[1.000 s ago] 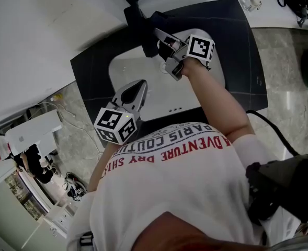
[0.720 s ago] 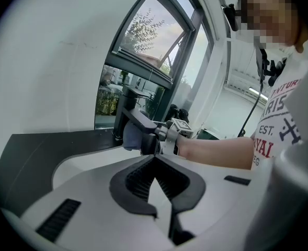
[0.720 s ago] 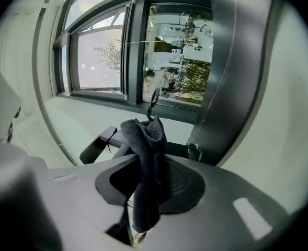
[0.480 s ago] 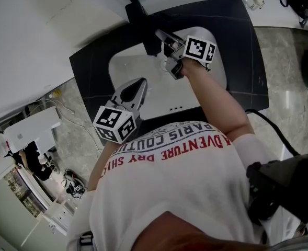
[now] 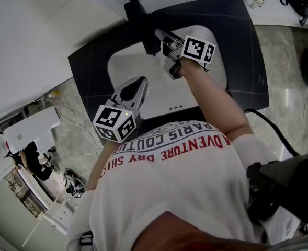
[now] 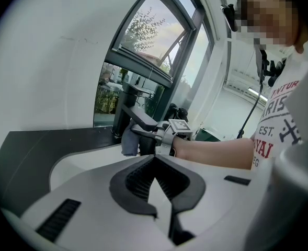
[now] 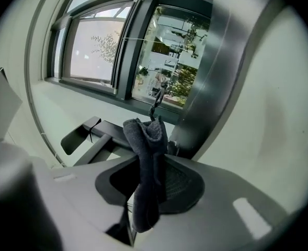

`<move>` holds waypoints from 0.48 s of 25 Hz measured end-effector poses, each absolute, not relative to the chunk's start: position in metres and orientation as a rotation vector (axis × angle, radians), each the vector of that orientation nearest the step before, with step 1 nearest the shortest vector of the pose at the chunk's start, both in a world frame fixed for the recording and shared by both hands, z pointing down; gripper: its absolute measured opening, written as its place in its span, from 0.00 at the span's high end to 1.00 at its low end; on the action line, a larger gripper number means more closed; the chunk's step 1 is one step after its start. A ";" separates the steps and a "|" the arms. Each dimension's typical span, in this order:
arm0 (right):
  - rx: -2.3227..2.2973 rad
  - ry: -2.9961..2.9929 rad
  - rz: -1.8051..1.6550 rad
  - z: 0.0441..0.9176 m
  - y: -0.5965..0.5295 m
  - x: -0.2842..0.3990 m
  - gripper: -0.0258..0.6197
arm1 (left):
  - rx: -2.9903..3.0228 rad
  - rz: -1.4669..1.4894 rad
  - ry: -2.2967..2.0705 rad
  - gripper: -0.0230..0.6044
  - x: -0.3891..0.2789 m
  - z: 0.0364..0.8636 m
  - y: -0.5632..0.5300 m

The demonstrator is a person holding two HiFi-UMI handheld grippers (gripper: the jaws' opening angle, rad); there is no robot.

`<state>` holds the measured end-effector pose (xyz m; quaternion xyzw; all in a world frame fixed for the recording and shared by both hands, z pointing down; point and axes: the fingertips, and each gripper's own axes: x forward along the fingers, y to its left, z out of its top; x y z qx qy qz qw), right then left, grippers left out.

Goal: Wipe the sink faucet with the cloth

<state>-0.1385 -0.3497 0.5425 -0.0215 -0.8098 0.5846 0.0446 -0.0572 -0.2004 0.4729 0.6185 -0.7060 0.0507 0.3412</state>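
A black faucet (image 5: 139,22) stands at the back of the white sink (image 5: 126,67). My right gripper (image 5: 161,48) reaches up to it from the right and is shut on a dark grey cloth (image 7: 148,182), which hangs out of the jaws. The left gripper view shows the faucet (image 6: 124,114) with the cloth (image 6: 128,141) pressed against its spout by the right gripper (image 6: 145,135). My left gripper (image 5: 141,83) hovers over the basin's front left, apart from the faucet. Its jaws (image 6: 155,163) are shut with nothing in them.
A dark countertop (image 5: 88,72) surrounds the sink, against a white wall with a window (image 6: 138,56) behind the faucet. A small white object (image 5: 254,0) sits at the counter's far right. A black cable (image 5: 279,132) runs across the marble floor.
My right gripper has shifted slightly left and down along the faucet with the cloth. The left gripper has barely moved.
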 end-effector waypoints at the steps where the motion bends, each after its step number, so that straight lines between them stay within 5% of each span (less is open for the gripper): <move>1: -0.087 -2.476 1.813 0.539 -0.349 -0.139 0.83 | 1.611 0.134 -1.835 0.96 -0.057 0.472 -0.200; 12: -0.450 -2.522 2.094 0.494 -0.351 -0.135 0.85 | 1.630 0.150 -1.812 0.96 -0.047 0.478 -0.201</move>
